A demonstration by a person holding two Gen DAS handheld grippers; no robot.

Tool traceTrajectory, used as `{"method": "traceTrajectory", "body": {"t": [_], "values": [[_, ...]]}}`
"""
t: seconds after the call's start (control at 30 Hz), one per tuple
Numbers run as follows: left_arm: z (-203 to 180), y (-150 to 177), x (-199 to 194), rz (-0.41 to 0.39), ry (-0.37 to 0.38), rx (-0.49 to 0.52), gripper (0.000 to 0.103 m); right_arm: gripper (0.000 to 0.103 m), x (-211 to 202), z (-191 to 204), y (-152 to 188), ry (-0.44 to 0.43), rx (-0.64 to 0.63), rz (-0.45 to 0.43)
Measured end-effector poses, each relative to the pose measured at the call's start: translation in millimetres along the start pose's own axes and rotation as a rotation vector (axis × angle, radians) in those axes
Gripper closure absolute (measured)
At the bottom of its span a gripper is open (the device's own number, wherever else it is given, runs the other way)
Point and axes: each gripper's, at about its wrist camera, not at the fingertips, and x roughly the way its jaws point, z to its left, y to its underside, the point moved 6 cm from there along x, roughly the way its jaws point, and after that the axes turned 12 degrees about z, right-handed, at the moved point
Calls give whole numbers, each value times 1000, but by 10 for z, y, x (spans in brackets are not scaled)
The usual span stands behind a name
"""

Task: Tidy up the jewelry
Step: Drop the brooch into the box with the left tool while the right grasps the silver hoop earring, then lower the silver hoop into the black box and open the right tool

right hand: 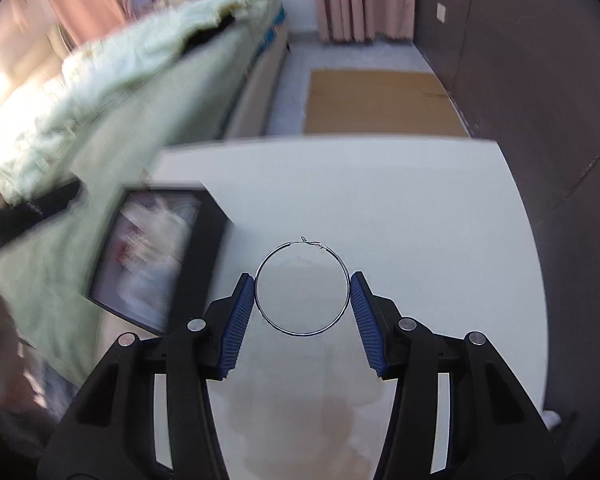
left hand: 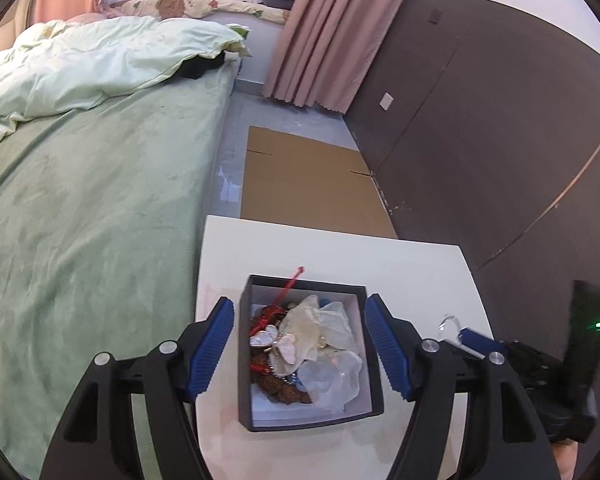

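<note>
A black box with a white inside stands on the white table. It holds a pearly butterfly piece, red cord, brown beads and clear pouches. My left gripper is open, its blue pads standing either side of the box with nothing held. To the right of the box, above the table, my right gripper is shut on a thin silver hoop earring, its pads touching the hoop's two sides. The box appears blurred at the left of the right wrist view.
A bed with a green cover runs along the table's left edge. Flat cardboard lies on the floor beyond the table. A dark wall stands close on the right, with pink curtains at the back.
</note>
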Motion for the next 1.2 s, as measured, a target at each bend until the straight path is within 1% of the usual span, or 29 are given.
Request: {"method": "traceTrajectory", "body": {"t": [0.07, 0.13, 0.2, 0.27, 0.37, 0.4, 0.47, 0.5, 0.57, 0.6, 0.63, 0.7, 0.8, 0.87, 0.93, 1.03, 1.2], "values": [[69, -17, -45, -7, 1, -22, 32, 53, -84, 90, -69, -56, 6, -41], [116, -50, -111, -17, 2, -28, 29, 53, -116, 172, -140, -113, 10, -64], [160, -79, -202, -33, 1, -29, 23, 52, -131, 304, -161, -157, 10, -73], [217, -115, -331, -63, -15, -28, 17, 52, -137, 457, -180, -204, 6, -76], [302, -161, -476, -97, -28, -37, 13, 52, -145, 606, -221, -246, -10, -90], [324, -174, -510, -105, -27, -43, 9, 52, -137, 651, -247, -263, -11, -95], [380, -190, -588, -126, -27, -57, 8, 50, -129, 714, -281, -303, -6, -102], [398, -197, -600, -128, -30, -61, 8, 47, -119, 746, -305, -321, -4, -106], [433, -211, -628, -132, -29, -72, 8, 10, -121, 770, -334, -349, 0, -111], [455, -218, -644, -132, -23, -77, 8, 6, -140, 776, -337, -369, 3, -122], [471, -224, -655, -134, -22, -81, 8, 5, -152, 779, -343, -386, 4, -126], [505, -229, -687, -141, -25, -94, 8, 5, -156, 765, -343, -385, 8, -114], [517, -220, -731, -144, -21, -107, 8, 5, -189, 659, -313, -366, 36, -116], [509, -222, -741, -144, -20, -105, 8, 5, -238, 576, -280, -369, 57, -119], [467, -205, -774, -146, -23, -94, 8, 5, -323, 510, -233, -380, 77, -130], [380, -179, -817, -146, -34, -75, 8, 5, -422, 451, -176, -369, 85, -143], [122, -70, -923, -160, -48, -8, 8, 5, -551, 439, -83, -325, 63, -133]]}}
